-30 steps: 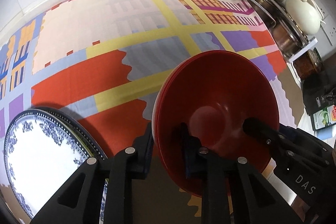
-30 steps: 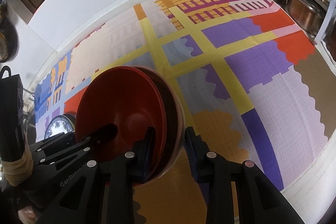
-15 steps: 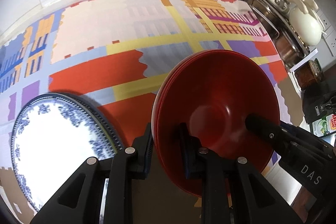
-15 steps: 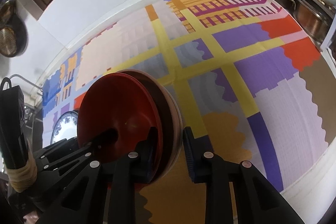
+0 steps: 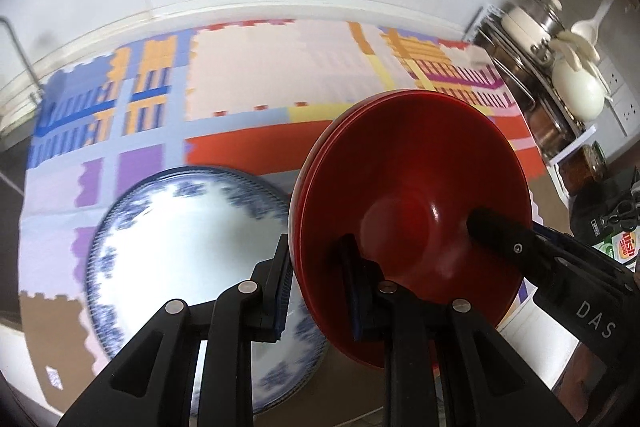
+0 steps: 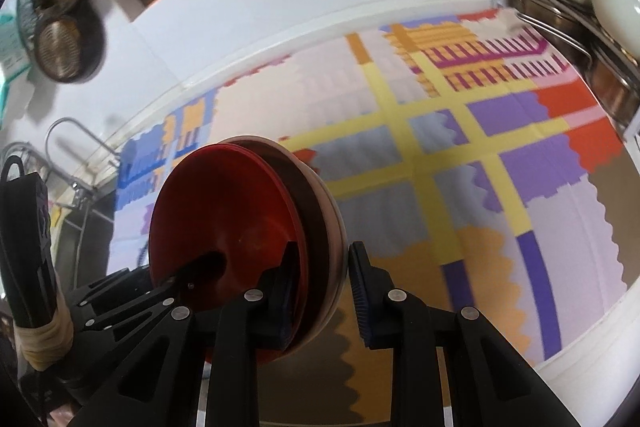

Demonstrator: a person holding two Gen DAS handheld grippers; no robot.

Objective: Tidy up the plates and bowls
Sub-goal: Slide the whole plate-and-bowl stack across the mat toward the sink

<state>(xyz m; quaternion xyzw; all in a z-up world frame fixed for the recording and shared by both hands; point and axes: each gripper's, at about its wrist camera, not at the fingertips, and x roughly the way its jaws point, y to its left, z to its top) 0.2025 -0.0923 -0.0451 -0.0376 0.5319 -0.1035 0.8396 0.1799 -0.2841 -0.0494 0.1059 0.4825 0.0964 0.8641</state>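
A stack of red bowls (image 5: 416, 195) is held off the patterned mat by both grippers. My left gripper (image 5: 318, 283) is shut on the stack's left rim, one finger outside, one inside. My right gripper (image 6: 324, 291) is shut on the opposite rim of the stack (image 6: 236, 223), whose outermost bowl is pale on the outside. The right gripper's finger (image 5: 516, 247) shows inside the bowl in the left wrist view. A blue-and-white plate (image 5: 192, 251) lies on the mat below and left of the bowls.
A colourful patchwork mat (image 6: 460, 155) covers the counter. A rack of pots and a white kettle (image 5: 576, 87) stands at the right. A sink with a tap (image 6: 76, 143) and hanging strainers (image 6: 60, 43) are at the left. A white wall runs behind.
Both grippers with the red bowls have moved left toward the blue-and-white plate, which now sits closer under the left gripper. The grips have not changed.
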